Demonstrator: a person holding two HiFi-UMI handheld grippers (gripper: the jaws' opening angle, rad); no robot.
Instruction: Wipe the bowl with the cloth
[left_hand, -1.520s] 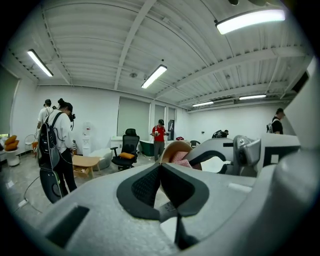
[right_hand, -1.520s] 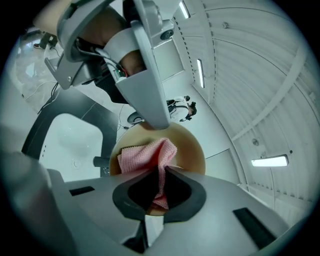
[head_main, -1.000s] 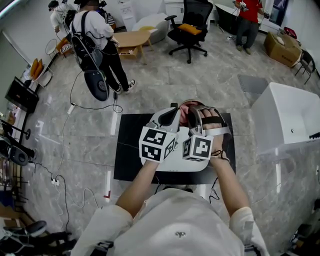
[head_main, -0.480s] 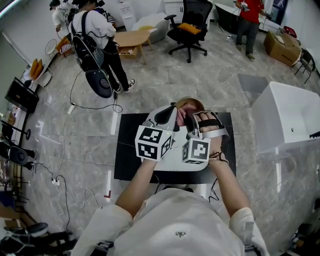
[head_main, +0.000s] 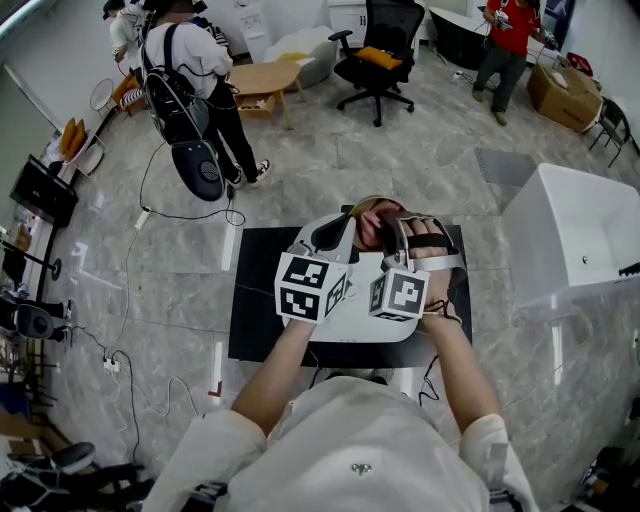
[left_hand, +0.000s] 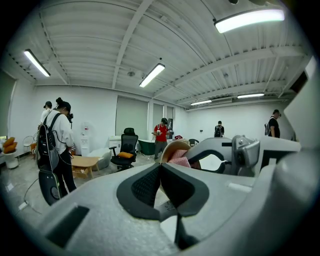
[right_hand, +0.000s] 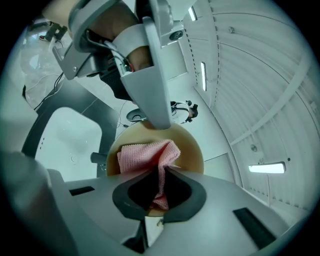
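Note:
A tan bowl (head_main: 374, 204) is held up in the air above the black table top (head_main: 258, 300). My left gripper (head_main: 345, 225) is shut on the bowl's (right_hand: 192, 150) rim, and in the right gripper view one of its fingers (right_hand: 152, 85) reaches down onto that rim. My right gripper (right_hand: 162, 174) is shut on a pink cloth (right_hand: 142, 155) that is pressed into the bowl's inside. In the left gripper view the left gripper (left_hand: 160, 167) has its jaws together, with the bowl (left_hand: 171, 149) and cloth (left_hand: 180, 159) just behind them.
A white tub (head_main: 580, 230) stands to the right of the table. A person with a backpack (head_main: 185, 70) stands at the far left, near a low wooden table (head_main: 262, 80) and an office chair (head_main: 380, 50). Cables lie on the floor at the left (head_main: 130, 330).
The right gripper with the cloth has shifted slightly inside the bowl and back. The left gripper and bowl stay almost in place.

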